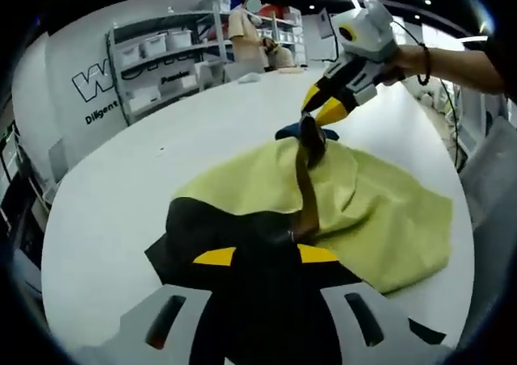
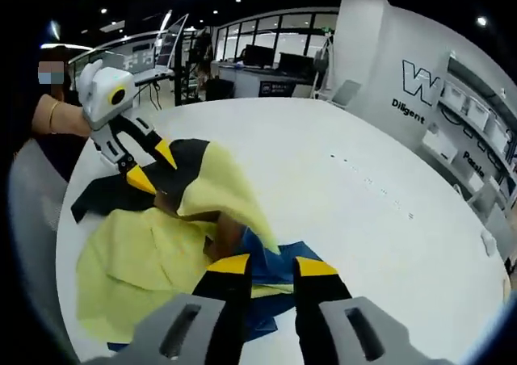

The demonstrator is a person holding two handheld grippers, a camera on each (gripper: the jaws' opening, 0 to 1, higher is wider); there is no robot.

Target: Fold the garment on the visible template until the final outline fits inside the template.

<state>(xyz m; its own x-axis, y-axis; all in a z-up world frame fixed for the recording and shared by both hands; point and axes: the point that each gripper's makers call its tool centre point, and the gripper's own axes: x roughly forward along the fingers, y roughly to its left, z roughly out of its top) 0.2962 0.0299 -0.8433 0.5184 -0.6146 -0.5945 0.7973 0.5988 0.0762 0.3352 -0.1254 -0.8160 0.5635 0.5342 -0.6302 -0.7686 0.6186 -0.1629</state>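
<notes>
We are lifting a fold of the yellow garment (image 1: pixel 380 211) off the white table (image 1: pixel 121 211), over the black template (image 1: pixel 182 236). The left gripper (image 1: pixel 266 256) and right gripper (image 2: pixel 262 264) are each pinching its brown edge; next we need to carry that edge toward the near table edge.

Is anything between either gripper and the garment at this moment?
Nothing visible. The left gripper and the right gripper each already pinch an edge of the yellow-and-black garment on the white table.

both views close & low over table (image 1: pixel 121 195), facing each other across shared garment (image 1: pixel 380 220).
</notes>
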